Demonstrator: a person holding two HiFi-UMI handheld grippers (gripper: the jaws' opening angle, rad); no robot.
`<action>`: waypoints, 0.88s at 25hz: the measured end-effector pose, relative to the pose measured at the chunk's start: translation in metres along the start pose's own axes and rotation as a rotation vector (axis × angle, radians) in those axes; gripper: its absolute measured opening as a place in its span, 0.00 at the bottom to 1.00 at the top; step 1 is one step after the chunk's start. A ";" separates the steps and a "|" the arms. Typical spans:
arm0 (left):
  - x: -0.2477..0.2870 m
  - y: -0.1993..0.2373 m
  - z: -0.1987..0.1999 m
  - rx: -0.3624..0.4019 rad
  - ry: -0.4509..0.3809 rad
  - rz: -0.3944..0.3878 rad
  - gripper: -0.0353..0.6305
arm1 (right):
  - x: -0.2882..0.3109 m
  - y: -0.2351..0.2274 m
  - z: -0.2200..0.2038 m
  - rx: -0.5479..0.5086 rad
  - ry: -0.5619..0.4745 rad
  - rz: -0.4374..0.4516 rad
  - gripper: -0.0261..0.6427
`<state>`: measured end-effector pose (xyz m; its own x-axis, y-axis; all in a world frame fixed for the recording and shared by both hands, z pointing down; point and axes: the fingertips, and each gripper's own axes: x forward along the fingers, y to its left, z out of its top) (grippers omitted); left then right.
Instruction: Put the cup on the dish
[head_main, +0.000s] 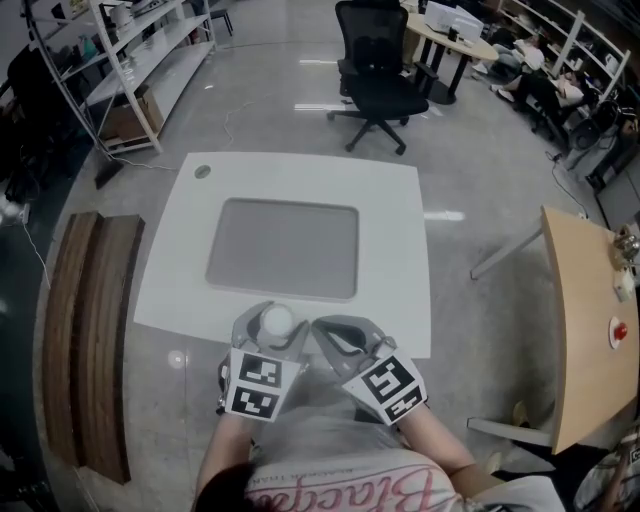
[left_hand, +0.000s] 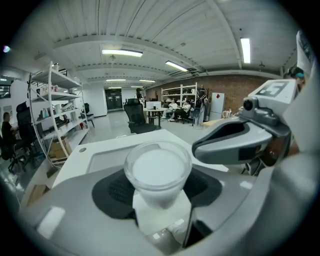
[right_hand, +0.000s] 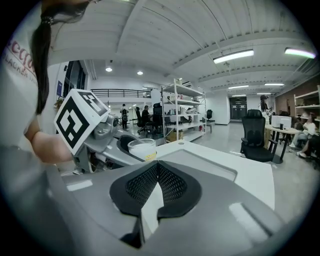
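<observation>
A small clear cup with a white inside sits upright between the pads of my left gripper, which is shut on it at the near edge of the white table. In the left gripper view the cup fills the gap between the black pads. The dish, a flat grey rectangular tray, lies on the table just beyond the cup. My right gripper hovers beside the left one, shut with nothing in it. Its pads meet at the tips in the right gripper view, where the cup shows at the left.
A black office chair stands beyond the table. A wooden bench runs along the left, a metal shelf rack is at the far left, and a wooden table is at the right. A round grommet marks the table's far left corner.
</observation>
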<state>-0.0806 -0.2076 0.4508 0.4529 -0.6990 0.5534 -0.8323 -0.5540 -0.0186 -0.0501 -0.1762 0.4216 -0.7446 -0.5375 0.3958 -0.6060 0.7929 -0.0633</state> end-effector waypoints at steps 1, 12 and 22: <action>0.010 0.005 0.003 -0.009 0.003 0.003 0.44 | 0.004 -0.007 0.001 0.003 0.004 0.003 0.04; 0.094 0.067 0.015 -0.006 -0.044 0.138 0.44 | 0.040 -0.055 0.000 0.035 0.071 0.053 0.04; 0.151 0.089 -0.012 -0.023 0.002 0.157 0.44 | 0.055 -0.081 -0.019 0.111 0.137 0.108 0.04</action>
<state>-0.0903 -0.3566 0.5429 0.3161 -0.7752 0.5469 -0.8999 -0.4275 -0.0859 -0.0369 -0.2645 0.4663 -0.7665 -0.4014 0.5014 -0.5577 0.8032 -0.2095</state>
